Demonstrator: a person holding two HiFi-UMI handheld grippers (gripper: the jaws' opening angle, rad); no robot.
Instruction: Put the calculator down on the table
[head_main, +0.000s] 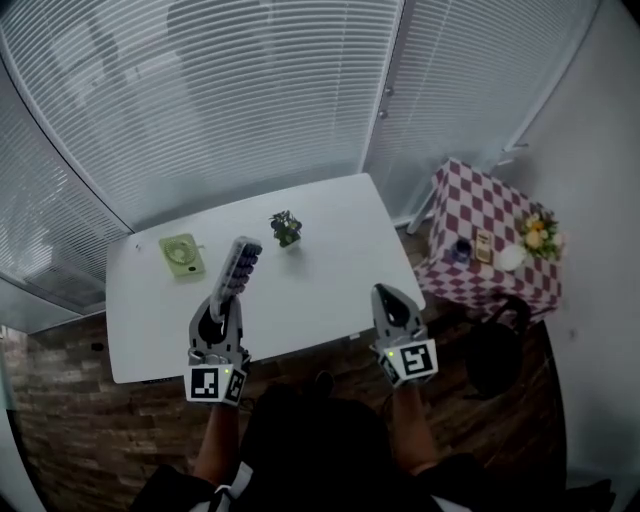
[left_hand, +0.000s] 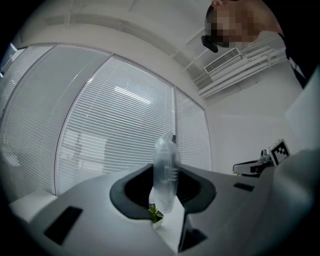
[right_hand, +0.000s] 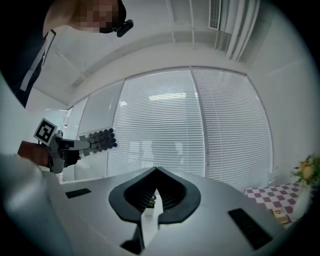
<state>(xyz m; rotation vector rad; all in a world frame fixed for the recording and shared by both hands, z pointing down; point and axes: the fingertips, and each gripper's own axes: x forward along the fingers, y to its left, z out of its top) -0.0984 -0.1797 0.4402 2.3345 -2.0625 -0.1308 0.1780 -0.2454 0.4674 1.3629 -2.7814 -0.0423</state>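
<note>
The grey calculator with rows of dark round keys (head_main: 240, 262) hangs in the air above the near-left part of the white rectangular table (head_main: 320, 280). Its lower end is pinched between the jaws of my left gripper (head_main: 226, 298). My right gripper (head_main: 388, 296) hovers by the table's near-right corner, jaws pressed together on nothing. Beyond the calculator stands a small green potted plant (head_main: 286, 228).

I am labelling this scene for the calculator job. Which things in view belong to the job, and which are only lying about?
Job: calculator, held in the left gripper; white table.
Lying about: green object, small potted plant, checkered side table; right gripper, shut and empty.
</note>
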